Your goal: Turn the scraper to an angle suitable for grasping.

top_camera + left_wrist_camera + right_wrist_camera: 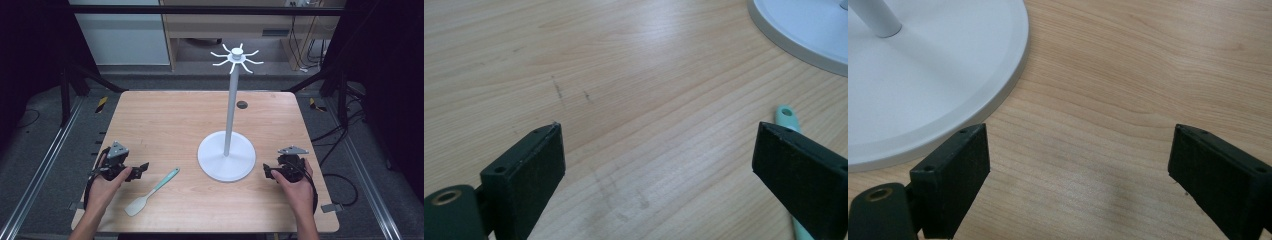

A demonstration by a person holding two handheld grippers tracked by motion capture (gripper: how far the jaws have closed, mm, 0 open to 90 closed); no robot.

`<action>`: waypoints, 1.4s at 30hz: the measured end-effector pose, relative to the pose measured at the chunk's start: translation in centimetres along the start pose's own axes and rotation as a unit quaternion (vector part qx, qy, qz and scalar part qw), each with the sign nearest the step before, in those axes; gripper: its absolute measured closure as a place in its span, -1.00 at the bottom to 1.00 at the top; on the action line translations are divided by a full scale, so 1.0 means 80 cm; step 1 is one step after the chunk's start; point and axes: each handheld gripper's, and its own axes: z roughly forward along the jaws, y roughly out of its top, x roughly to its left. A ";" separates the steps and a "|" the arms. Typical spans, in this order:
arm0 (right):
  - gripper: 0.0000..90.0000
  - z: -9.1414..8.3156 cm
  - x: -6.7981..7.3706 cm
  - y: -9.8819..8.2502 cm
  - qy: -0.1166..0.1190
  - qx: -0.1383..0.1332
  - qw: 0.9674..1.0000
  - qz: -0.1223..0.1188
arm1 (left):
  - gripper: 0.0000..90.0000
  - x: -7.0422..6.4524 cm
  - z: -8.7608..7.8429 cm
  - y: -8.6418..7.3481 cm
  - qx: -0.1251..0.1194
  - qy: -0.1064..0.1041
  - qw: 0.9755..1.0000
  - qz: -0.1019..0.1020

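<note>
A: From the high view you get the whole white hook stand (227, 159) mid-tabletop (165, 115), with the mint spatula (151, 193) near the front edge.

B: Yeah, the gripper views catch just its base. Left tool (656, 172) and right tool (1078, 175) both gape wide over bare wood, holding nothing.

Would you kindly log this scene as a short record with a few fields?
surface: wooden table
stand: white hook stand, upright, right of centre
utensil: mint spatula, flat on the table, near the left gripper
left gripper: open, holding nothing
right gripper: open, holding nothing, beside the stand's base
</note>
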 end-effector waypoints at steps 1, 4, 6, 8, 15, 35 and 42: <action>-0.77 0.000 -0.001 0.000 0.001 0.000 1.000 -0.001 | -0.85 -0.006 0.001 0.001 0.003 -0.007 1.000 -0.002; -0.77 0.000 -0.001 0.000 0.003 -0.002 1.000 0.000 | -0.84 -0.012 0.000 0.003 0.007 -0.009 1.000 0.006; -0.77 0.000 0.000 0.000 0.005 -0.003 1.000 0.001 | -0.84 -0.018 -0.002 0.007 0.005 -0.015 1.000 0.007; -0.77 0.001 0.000 0.001 0.007 -0.005 1.000 0.000 | -0.83 -0.027 -0.004 0.012 0.005 -0.017 1.000 0.012; -0.77 0.000 -0.003 0.000 0.006 -0.006 1.000 0.005 | -0.62 -0.040 -0.008 0.018 0.006 -0.018 1.000 0.007; -0.76 0.002 -0.002 0.000 0.005 -0.001 1.000 0.002 | 0.66 -0.067 -0.003 0.034 0.047 -0.044 0.997 0.052; -0.75 0.001 0.001 0.001 0.004 0.003 1.000 -0.002 | 0.93 -0.075 0.012 0.034 0.069 -0.050 0.994 0.072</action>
